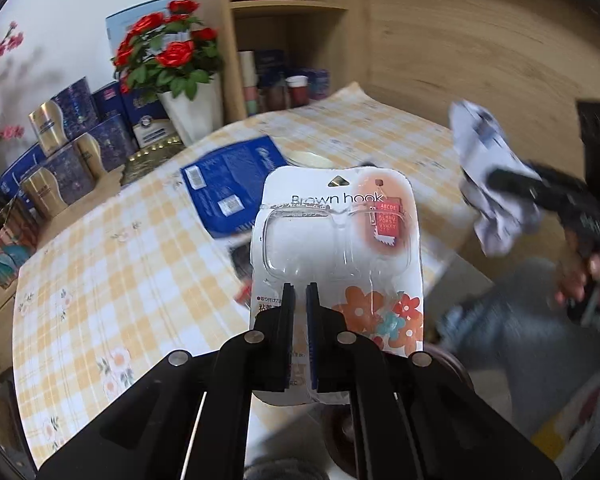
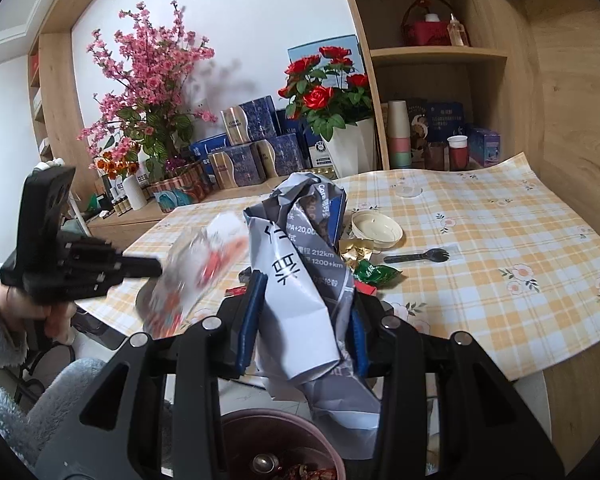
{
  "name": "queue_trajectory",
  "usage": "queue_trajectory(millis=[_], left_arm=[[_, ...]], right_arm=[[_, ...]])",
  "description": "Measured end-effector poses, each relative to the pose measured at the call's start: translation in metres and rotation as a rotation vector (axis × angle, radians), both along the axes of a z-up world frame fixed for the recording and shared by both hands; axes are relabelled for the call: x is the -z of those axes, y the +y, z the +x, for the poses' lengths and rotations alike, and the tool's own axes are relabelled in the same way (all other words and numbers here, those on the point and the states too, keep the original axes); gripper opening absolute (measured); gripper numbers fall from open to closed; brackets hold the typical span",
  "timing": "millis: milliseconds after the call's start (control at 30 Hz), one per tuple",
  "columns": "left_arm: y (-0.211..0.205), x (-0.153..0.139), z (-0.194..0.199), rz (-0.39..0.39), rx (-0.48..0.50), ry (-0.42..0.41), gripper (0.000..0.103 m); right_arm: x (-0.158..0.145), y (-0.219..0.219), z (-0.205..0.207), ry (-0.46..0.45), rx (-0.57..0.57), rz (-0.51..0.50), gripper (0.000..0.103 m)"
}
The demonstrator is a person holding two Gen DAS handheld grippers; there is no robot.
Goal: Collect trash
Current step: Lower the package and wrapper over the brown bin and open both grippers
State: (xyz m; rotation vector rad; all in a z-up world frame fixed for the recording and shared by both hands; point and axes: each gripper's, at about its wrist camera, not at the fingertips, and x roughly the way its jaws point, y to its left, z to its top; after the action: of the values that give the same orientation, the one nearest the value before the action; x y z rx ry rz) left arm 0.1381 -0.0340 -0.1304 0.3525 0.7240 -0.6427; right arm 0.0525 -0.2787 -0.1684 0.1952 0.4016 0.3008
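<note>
Left gripper pinches the hook card by its bottom edge, off the table; we judge it light, stiff, slippery. Right gripper squeezes crumpled paper mid-body above the bin: soft, springy.

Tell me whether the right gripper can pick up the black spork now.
Probably not yet: the right gripper is shut on crumpled paper, so its fingers are full. The black spork itself lies uncovered on the tablecloth.
</note>
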Motion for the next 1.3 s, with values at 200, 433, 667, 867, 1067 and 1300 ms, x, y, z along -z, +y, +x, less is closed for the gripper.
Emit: queue_trajectory(millis=[200, 433, 667, 867, 1067, 1300], left_arm=[[-0.004, 0.026, -0.053, 0.03, 0.073, 0.075, 0.007], [-0.026, 0.095, -0.09, 0.16, 0.144, 0.208, 0.007], [-0.051, 0.162, -0.088, 0.301, 0.125, 0.371, 0.007], [-0.07, 0.191, -0.078, 0.352, 0.13, 0.426, 0.008], [-0.061, 0.161, -0.073, 0.158, 0.108, 0.351, 0.069], [-0.018, 0.088, -0.075, -0.043, -0.065, 0.081, 0.094]], right_arm=[[-0.007, 0.001, -0.03, -0.016, 0.01, -0.009, 0.039], [-0.005, 0.0, -0.044, -0.007, 0.017, -0.002, 0.039], [0.0, -0.005, -0.048, 0.002, 0.024, -0.007, 0.039], [0.005, -0.008, -0.049, 0.023, 0.035, -0.012, 0.039], [0.014, -0.013, -0.05, 0.049, 0.053, -0.01, 0.039], [0.042, 0.0, -0.046, 0.127, 0.036, -0.004, 0.04]])
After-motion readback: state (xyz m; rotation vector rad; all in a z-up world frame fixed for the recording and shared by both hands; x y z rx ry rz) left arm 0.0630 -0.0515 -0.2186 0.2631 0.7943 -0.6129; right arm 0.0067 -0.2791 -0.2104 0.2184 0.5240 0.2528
